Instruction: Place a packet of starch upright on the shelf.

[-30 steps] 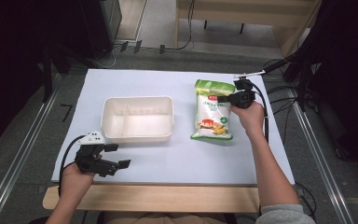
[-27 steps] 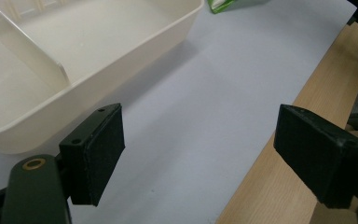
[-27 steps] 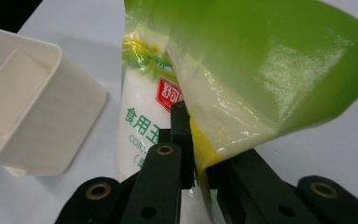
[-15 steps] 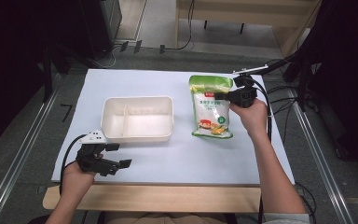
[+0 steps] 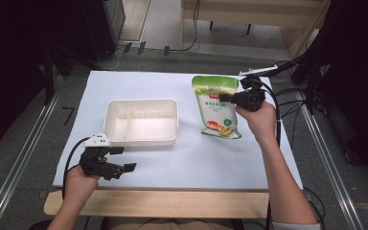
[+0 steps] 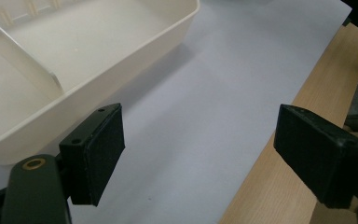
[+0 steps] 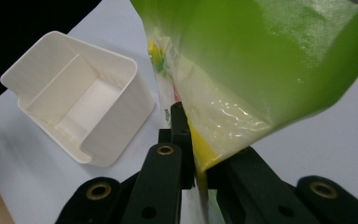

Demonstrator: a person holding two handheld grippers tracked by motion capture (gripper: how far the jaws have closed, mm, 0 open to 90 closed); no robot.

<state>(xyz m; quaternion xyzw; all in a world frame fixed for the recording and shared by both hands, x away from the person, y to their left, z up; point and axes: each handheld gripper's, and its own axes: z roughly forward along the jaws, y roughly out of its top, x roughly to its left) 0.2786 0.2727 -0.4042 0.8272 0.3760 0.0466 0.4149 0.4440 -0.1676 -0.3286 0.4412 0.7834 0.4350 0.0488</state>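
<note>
My right gripper (image 5: 226, 98) is clamped on the green snack bag (image 5: 217, 105), its jaws pinching the bag's edge partway down its right side, with the film squeezed flat between the pads. In the right gripper view the bag (image 7: 261, 65) rises straight up and out from my fingertips, its yellow and clear lower part caught in the pinch and the green part spreading above and to the right of them. From the high view the bag's long axis runs away from me: the sealed green top points to the far edge of the table (image 5: 268, 158), and the printed lower end points back toward me and slightly to my right. How much of the bag rests on the table I cannot tell.

The white divided tray (image 5: 142, 121) lies to the left of my right fingertips, well apart from the bag, long side across the table. In the right gripper view it (image 7: 74, 100) sits left of the jaws.

My left gripper (image 5: 122, 158) stands with its jaws wide apart and nothing between the pads (image 6: 100, 154). The tray's wall (image 6: 98, 70) is just beyond and left of my left fingertips, not touching; bare white table cover lies ahead of them and the wooden edge (image 6: 284, 140) runs under the right jaw.
</note>
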